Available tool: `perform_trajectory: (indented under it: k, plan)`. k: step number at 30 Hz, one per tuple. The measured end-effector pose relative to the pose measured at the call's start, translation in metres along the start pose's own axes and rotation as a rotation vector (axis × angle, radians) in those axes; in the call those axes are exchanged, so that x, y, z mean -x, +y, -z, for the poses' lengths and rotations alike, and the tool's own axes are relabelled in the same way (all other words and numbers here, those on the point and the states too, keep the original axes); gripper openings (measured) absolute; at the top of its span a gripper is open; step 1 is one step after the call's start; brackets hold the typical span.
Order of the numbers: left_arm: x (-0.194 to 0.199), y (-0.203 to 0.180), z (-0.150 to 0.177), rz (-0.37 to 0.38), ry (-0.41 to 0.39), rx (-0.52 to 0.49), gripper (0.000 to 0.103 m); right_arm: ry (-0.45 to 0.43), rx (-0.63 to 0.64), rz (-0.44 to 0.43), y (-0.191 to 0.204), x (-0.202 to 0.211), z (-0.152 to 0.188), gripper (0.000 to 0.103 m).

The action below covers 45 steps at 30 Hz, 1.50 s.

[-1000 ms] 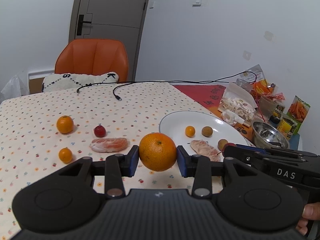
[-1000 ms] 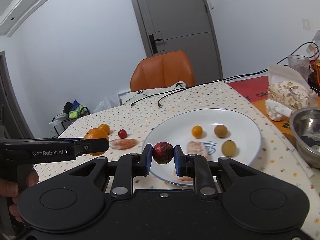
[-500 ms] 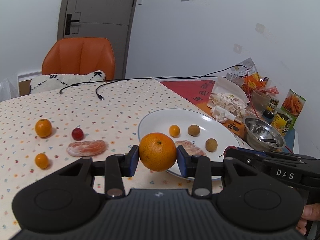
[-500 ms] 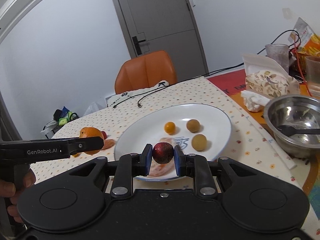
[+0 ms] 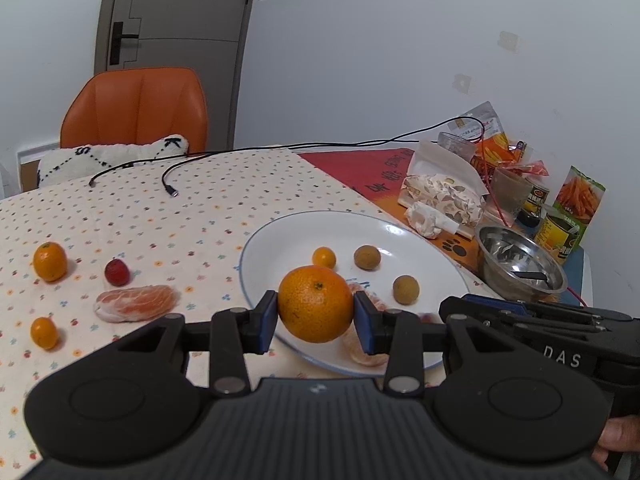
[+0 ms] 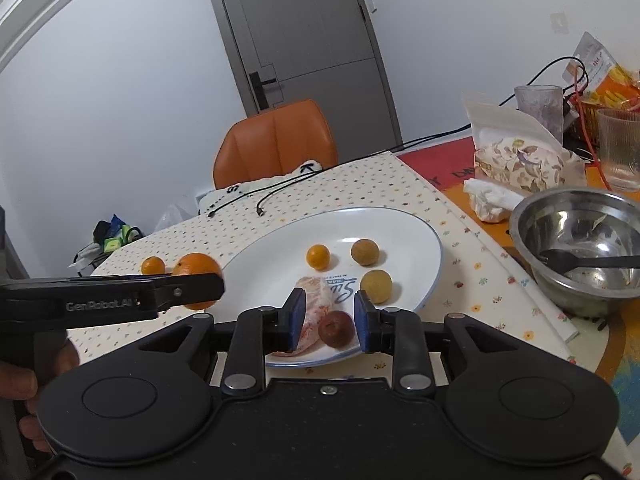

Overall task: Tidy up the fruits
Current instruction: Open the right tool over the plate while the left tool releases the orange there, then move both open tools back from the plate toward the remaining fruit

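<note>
1. My left gripper (image 5: 316,310) is clamped on the orange (image 5: 315,303), held above the near left rim of the white plate (image 5: 424,240).
2. My right gripper (image 6: 329,316) has its jaws apart; the dark red fruit (image 6: 336,329) sits between them on the plate's near edge, touching neither pad, beside a peeled segment (image 6: 316,308).
3. I judge the red fruit delivered; next I back the right gripper off and lower the orange onto bare plate without knocking the small fruits.
4. Only the left wrist view shows what remains on the tablecloth (image 5: 160,220): two kumquats (image 5: 49,261), a small red fruit (image 5: 117,272) and another peeled segment (image 5: 136,302).
</note>
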<state>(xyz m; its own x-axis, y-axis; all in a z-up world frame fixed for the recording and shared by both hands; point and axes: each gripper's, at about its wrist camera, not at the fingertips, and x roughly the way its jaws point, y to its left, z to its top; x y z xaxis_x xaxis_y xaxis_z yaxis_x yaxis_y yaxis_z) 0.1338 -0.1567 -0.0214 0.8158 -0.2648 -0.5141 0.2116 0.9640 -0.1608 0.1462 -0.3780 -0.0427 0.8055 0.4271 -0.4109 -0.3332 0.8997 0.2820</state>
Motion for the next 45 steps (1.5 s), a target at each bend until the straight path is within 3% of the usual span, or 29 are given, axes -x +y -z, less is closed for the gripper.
perform_trajectory:
  k: [6, 12, 16, 19, 22, 25, 27, 45]
  plan:
    - [-0.003, -0.002, -0.002, 0.006, 0.009, 0.011, 0.040, 0.002, -0.013, 0.008, -0.002, 0.005, 0.000, 0.039]
    - [0.005, 0.005, -0.003, -0.026, -0.003, 0.015, 0.053, 0.009, -0.005, 0.000, 0.005, 0.002, 0.004, 0.048]
    - [0.011, 0.016, -0.003, -0.064, 0.000, 0.038, 0.055, 0.004, 0.007, -0.003, 0.013, 0.003, 0.003, 0.055]
    - [0.017, 0.024, -0.001, -0.089, -0.014, 0.057, 0.074, 0.002, 0.013, 0.003, 0.018, 0.002, 0.002, 0.063]
    - [0.026, 0.030, 0.001, -0.112, -0.040, 0.050, 0.080, 0.002, 0.017, 0.003, 0.025, 0.001, 0.002, 0.069]
    - [0.031, 0.036, 0.001, -0.134, -0.039, 0.046, 0.081, -0.007, 0.029, 0.014, 0.033, 0.001, 0.002, 0.083]
    - [0.034, 0.040, 0.002, -0.146, -0.038, 0.051, 0.082, -0.014, 0.034, 0.018, 0.036, 0.001, 0.002, 0.086]
    - [0.065, 0.072, 0.008, -0.220, -0.044, 0.088, 0.087, -0.001, 0.068, -0.030, 0.065, -0.003, 0.001, 0.097]
